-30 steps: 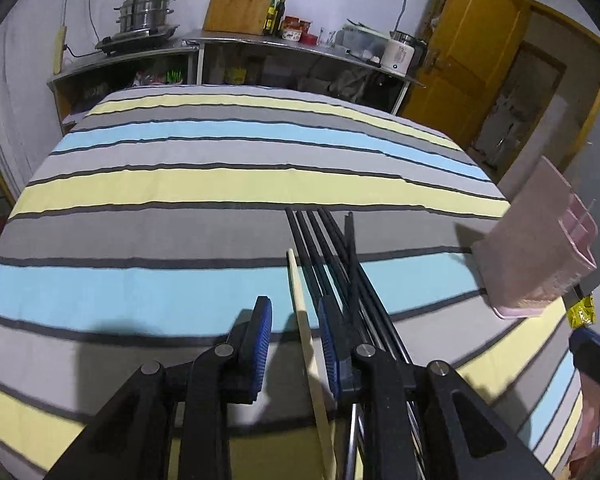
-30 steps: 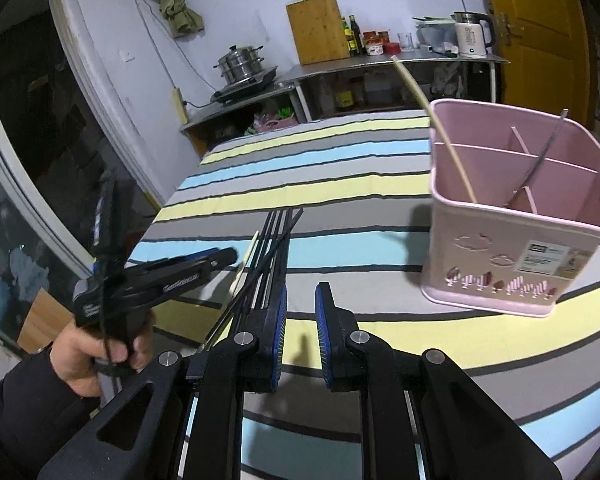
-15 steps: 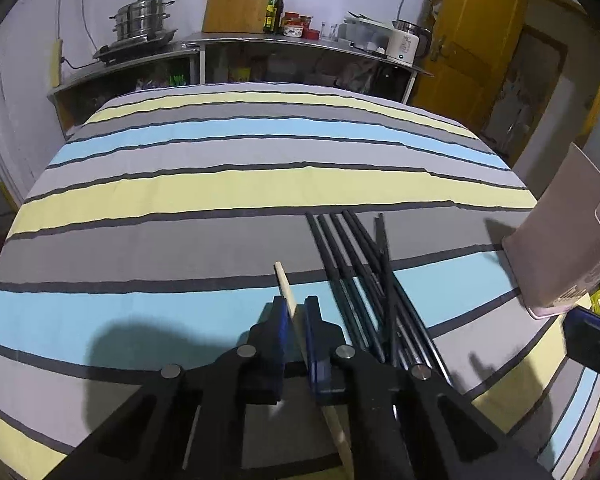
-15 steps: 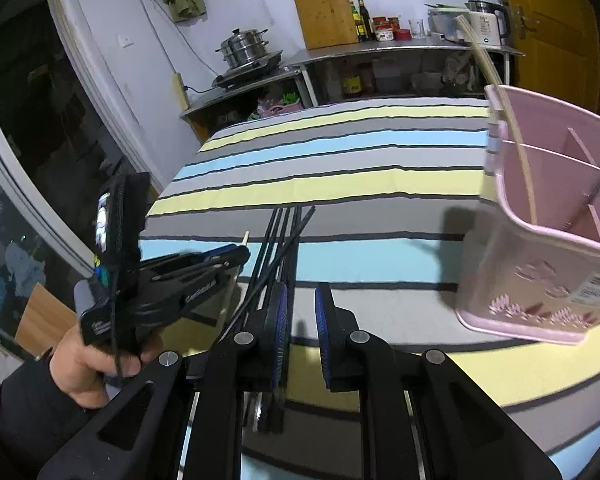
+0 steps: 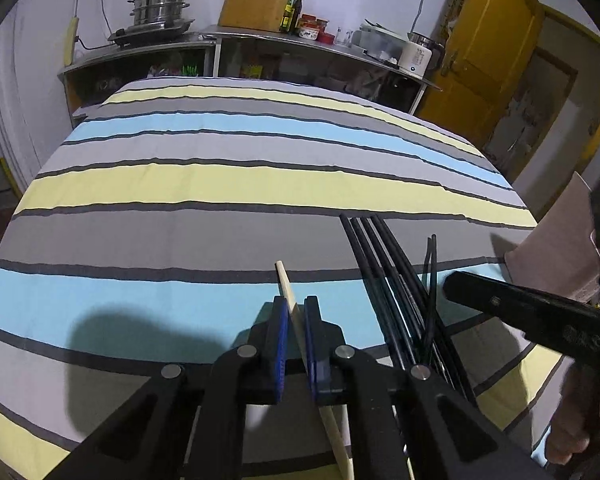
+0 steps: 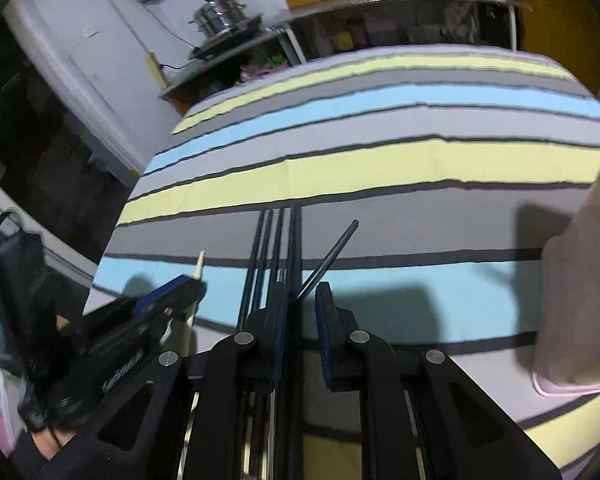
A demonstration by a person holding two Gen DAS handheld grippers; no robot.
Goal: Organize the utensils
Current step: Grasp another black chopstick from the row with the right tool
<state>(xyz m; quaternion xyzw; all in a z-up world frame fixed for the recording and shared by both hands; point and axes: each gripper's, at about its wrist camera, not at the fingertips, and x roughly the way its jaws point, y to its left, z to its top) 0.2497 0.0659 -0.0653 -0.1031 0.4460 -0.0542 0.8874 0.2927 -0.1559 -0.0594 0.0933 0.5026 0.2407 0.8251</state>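
Note:
A pale wooden chopstick (image 5: 286, 284) lies on the striped tablecloth, and my left gripper (image 5: 295, 312) is shut on it, its tip sticking out ahead of the blue pads. Just to its right lies a bundle of black chopsticks (image 5: 384, 276). The right wrist view shows my right gripper (image 6: 300, 300) open and low over those black chopsticks (image 6: 278, 240); one of them (image 6: 334, 254) slants off to the right. They run under the gap between its jaws, and the pads do not press them. The left gripper (image 6: 168, 300) with the wooden chopstick (image 6: 198, 266) sits at the left of that view.
A pink utensil holder (image 6: 580, 280) stands on the table at the right, close to the right gripper; its side (image 5: 560, 248) also shows in the left wrist view. The round table's edge (image 6: 112, 232) curves off to the left. A counter with pots stands behind.
The left jaws closed on the wooden chopstick. The right gripper swung left and down, away from the pink holder, until it came over the black chopsticks.

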